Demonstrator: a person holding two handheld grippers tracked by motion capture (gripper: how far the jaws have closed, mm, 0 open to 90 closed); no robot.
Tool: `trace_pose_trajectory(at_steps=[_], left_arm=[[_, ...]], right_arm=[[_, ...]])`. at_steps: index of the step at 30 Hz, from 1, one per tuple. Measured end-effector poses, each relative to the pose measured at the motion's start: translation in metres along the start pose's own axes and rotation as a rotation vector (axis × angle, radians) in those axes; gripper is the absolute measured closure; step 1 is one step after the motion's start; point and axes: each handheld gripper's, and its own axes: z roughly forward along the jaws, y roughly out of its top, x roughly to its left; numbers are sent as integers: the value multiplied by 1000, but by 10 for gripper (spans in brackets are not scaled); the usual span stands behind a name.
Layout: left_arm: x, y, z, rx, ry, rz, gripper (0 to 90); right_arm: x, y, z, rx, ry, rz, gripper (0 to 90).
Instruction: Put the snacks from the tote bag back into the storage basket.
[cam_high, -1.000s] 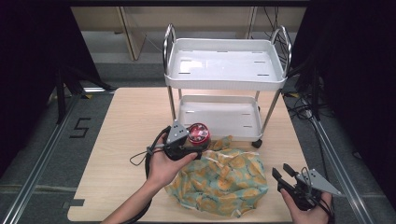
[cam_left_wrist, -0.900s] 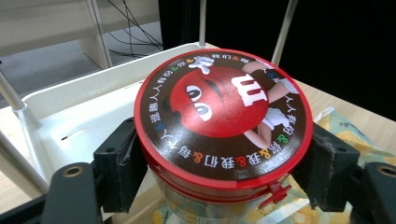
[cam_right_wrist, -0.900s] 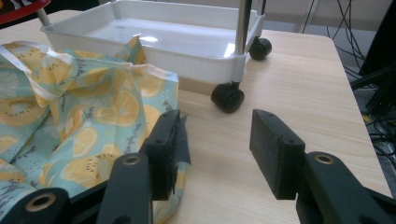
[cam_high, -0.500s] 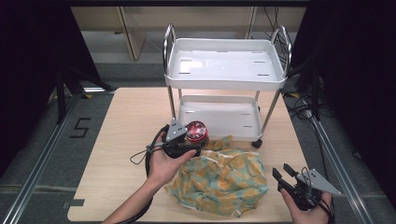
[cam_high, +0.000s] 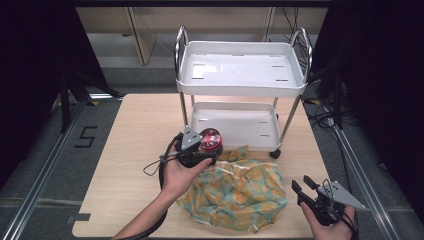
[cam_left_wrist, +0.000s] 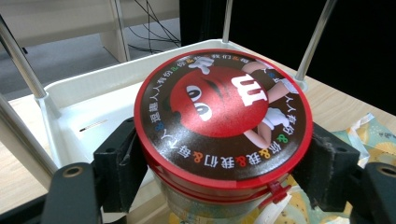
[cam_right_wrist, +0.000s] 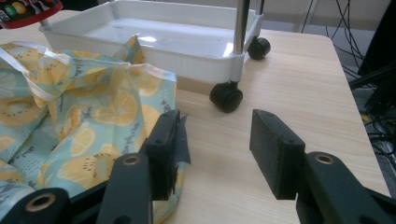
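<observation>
A round tin with a red lid and a cartoon face (cam_left_wrist: 224, 116) sits between the jaws of my left gripper (cam_left_wrist: 223, 170), which is shut on its sides. From above, the tin (cam_high: 210, 139) and left gripper (cam_high: 207, 149) hang just in front of the lower tray (cam_high: 235, 125) of a white two-tier cart (cam_high: 240, 70), over the far edge of a teal bag with yellow fruit print (cam_high: 235, 192). My right gripper (cam_high: 303, 186) rests low at the table's front right, open and holding nothing (cam_right_wrist: 215, 140), beside the bag (cam_right_wrist: 70, 116).
The cart stands on black castors (cam_right_wrist: 226, 97) at the back of the wooden table (cam_high: 135, 135). Bare tabletop lies left of the left hand and right of the bag. Cables (cam_high: 320, 112) trail on the floor to the right.
The left hand has carried the tin slightly up and toward the cart's lower tray. The right gripper has stayed where it was.
</observation>
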Motion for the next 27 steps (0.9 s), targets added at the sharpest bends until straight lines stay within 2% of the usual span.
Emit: trace_pose_trajectory(at_steps=[4,7,8,10,12,15,27], left_arm=[[-1,-1,2,3,19,4,253],[-1,0,4,6,33,10,253],[-1,0,4,1,37,9,253],[-2,0,6,-1,41,14,252],[-4,0,8,2,49,4,253],[-5,-1,11,2,62,14,253],[-7,0,20,-4,102,-13,253]], right_arm=[[0,0,0,-1,-8,-2,541],[1,0,0,9,4,4,541],[2,0,0,10,0,25,541],[1,0,1,5,5,9,541],[1,0,1,-2,0,8,541],[2,0,1,-3,5,12,541],[1,0,0,4,0,6,541]])
